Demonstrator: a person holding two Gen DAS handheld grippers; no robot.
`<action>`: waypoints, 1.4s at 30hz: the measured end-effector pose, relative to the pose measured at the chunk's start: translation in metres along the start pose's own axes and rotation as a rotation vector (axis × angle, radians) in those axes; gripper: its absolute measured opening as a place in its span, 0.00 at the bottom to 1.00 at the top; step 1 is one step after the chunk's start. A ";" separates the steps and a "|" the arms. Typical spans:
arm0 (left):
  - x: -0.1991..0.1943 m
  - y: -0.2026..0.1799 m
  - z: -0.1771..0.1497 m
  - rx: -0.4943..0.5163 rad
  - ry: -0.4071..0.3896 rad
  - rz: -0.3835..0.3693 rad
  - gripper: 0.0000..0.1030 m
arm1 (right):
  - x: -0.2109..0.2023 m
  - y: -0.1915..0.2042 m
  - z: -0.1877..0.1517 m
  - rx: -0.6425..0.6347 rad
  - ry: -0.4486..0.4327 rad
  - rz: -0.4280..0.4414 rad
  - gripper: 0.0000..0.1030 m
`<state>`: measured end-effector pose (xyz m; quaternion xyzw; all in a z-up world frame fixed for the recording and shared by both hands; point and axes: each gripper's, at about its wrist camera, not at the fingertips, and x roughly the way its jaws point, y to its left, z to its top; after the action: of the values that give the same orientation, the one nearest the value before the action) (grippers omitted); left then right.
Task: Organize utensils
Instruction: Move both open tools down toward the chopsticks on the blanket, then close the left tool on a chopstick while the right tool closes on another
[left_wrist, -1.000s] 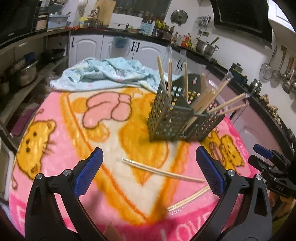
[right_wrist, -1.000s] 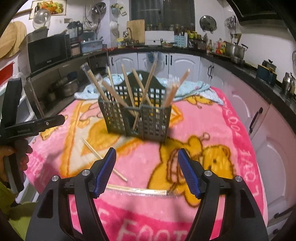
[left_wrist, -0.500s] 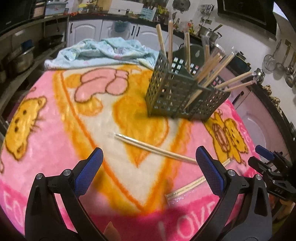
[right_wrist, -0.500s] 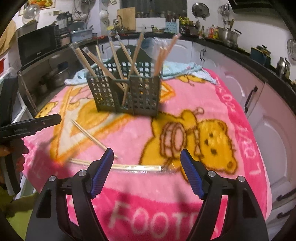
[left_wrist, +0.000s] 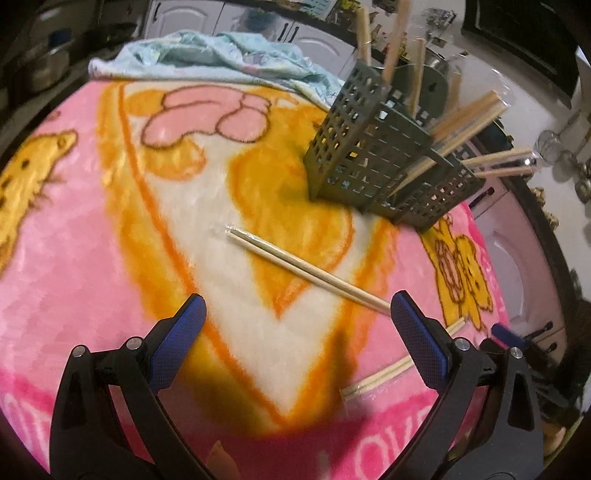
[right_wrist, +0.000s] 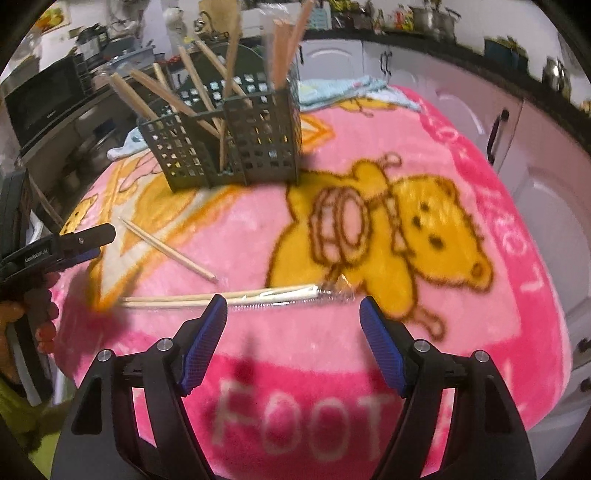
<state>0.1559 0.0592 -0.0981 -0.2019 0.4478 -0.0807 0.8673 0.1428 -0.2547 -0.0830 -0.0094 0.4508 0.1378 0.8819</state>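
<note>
A dark green slotted utensil basket (left_wrist: 373, 162) (right_wrist: 229, 147) stands on the pink cartoon blanket (left_wrist: 92, 258) with several chopsticks leaning in it. One plastic-wrapped chopstick pair (left_wrist: 306, 271) (right_wrist: 170, 251) lies flat just beyond my left gripper (left_wrist: 297, 299), which is open and empty above the blanket. A second wrapped pair (right_wrist: 258, 295) (left_wrist: 388, 376) lies crosswise just beyond my right gripper (right_wrist: 293, 301). The right jaws stand wide, closing slightly, with nothing between them.
A crumpled light blue cloth (left_wrist: 221, 55) lies at the blanket's far side behind the basket. Kitchen counters, white cabinets (right_wrist: 406, 66) and pots ring the table. A hand holding the left gripper (right_wrist: 74, 240) shows at the left edge of the right wrist view.
Both grippers have sunk toward the blanket and tipped further down. The loose chopstick pairs now sit closer to the fingertips. Nothing was picked up.
</note>
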 end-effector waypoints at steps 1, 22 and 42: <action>0.003 0.002 0.001 -0.014 0.006 -0.006 0.83 | 0.003 -0.002 0.000 0.019 0.014 0.009 0.64; 0.033 0.023 0.045 -0.128 0.005 0.047 0.43 | 0.053 -0.036 0.033 0.284 0.105 0.076 0.21; 0.030 0.042 0.052 -0.167 -0.012 0.029 0.06 | 0.031 -0.035 0.057 0.198 -0.024 0.131 0.02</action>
<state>0.2140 0.1024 -0.1111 -0.2673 0.4507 -0.0292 0.8512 0.2140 -0.2726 -0.0774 0.1088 0.4511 0.1502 0.8730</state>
